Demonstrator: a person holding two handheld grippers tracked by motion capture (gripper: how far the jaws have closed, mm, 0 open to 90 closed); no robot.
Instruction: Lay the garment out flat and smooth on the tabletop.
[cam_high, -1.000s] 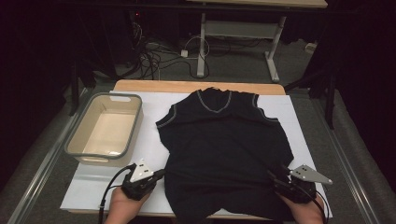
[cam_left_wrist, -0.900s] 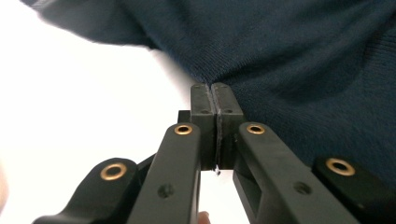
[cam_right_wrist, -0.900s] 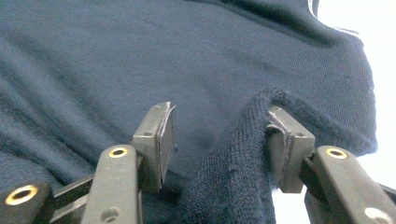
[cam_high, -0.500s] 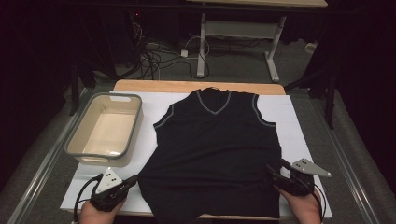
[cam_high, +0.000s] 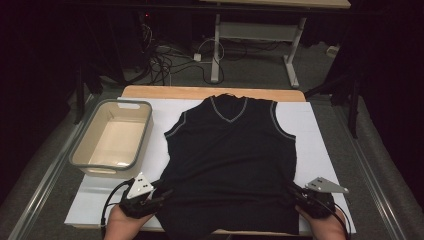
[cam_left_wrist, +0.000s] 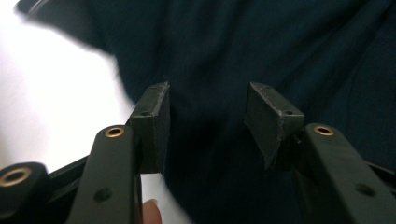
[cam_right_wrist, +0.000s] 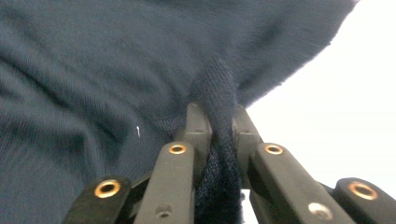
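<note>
A dark sleeveless vest (cam_high: 230, 160) lies flat on the white-covered table (cam_high: 320, 130), neck toward the far edge and hem hanging over the near edge, so its long axis runs near to far. The right gripper (cam_high: 298, 192) has its fingers clamped on a fold of knit at the near right hem corner. The left gripper (cam_high: 167, 192) sits at the near left corner; its fingers (cam_left_wrist: 152, 119) have just been opening and stand apart, with the cloth lying beyond them and unpinched. The left side is therefore free, just ahead of those fingers. A beige tub (cam_high: 80, 155) stands well to the left.
</note>
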